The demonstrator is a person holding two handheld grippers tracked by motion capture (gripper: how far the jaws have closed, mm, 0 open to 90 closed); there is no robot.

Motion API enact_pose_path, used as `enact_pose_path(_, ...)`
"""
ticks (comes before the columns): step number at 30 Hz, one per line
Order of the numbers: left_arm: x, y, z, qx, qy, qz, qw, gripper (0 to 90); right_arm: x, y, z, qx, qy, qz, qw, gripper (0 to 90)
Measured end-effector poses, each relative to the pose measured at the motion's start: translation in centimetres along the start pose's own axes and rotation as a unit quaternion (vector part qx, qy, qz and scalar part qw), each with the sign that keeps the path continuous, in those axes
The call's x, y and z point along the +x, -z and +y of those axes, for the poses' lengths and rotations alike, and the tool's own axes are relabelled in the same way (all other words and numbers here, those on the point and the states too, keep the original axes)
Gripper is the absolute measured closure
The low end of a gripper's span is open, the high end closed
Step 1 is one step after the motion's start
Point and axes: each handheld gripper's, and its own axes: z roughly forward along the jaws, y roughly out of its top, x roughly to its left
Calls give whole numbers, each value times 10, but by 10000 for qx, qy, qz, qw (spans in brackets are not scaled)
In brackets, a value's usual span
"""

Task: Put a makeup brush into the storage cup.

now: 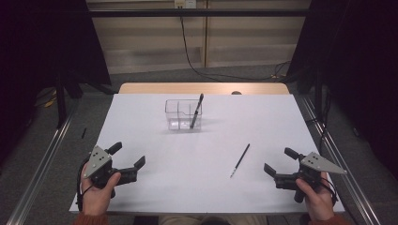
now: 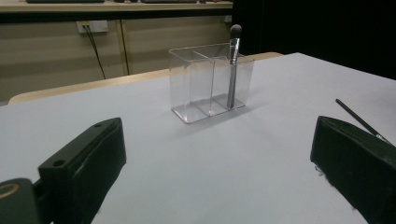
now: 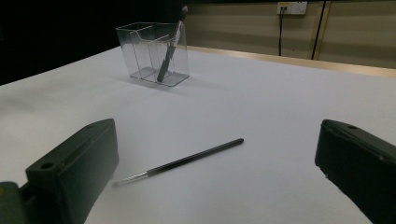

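Surveying from the high view, I record a white worktop (image 1: 187,187) with both grippers held low at its near edge, one at each near corner.

A clear plastic organiser (image 1: 183,114), split into compartments, stands toward the far middle of the worktop. A thick makeup brush (image 1: 196,111) leans inside its right-hand compartment, bristle head up and clear of the rim; in the left gripper view the organiser (image 2: 210,81) and this brush (image 2: 232,65) show the same arrangement.

My left gripper (image 1: 127,161) sits at the near left, jaws spread wide apart with nothing between them. My right gripper (image 1: 280,161) sits at the near right, jaws likewise wide apart and holding nothing.

A thin brush (image 1: 240,160) lies flat on the worktop, well apart from the organiser and nearer the right gripper than the left, touching neither. In the right gripper view this thin brush (image 3: 180,162) lies between the jaws' lines and ahead of them, its pale bristle tip toward the left jaw and the camera, dark handle end pointing away.
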Motion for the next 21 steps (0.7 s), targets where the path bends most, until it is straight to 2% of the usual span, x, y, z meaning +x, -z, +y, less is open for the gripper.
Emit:
enact_pose_path(4,0,0,-1,47,-44,1,10000,34,0,0,0,-6,-2,8,10000,0)
enact_pose_path(5,0,1,-2,46,-19,23,10000,34,0,0,0,-6,1,11,10000,0)
enact_pose_path(6,-1,1,-3,-13,17,142,9999,34,0,0,0,0,-6,10,10000,0)
enact_pose_path(7,-1,2,-3,-16,33,148,9999,32,-1,0,0,-3,-6,8,10000,0)
enact_pose_path(13,-3,3,-2,-79,47,57,9999,31,-1,1,0,-8,6,1,10000,0)
enact_pose_path(17,-1,4,-3,-41,97,-35,9999,34,-1,0,0,-10,-9,5,10000,0)
enact_pose_path(19,-1,5,-4,-1,23,-33,10000,46,-1,-1,0,13,3,16,10000,0)
enact_pose_path(21,-2,5,-4,-10,82,-57,9999,45,-2,-2,0,37,33,40,10000,0)
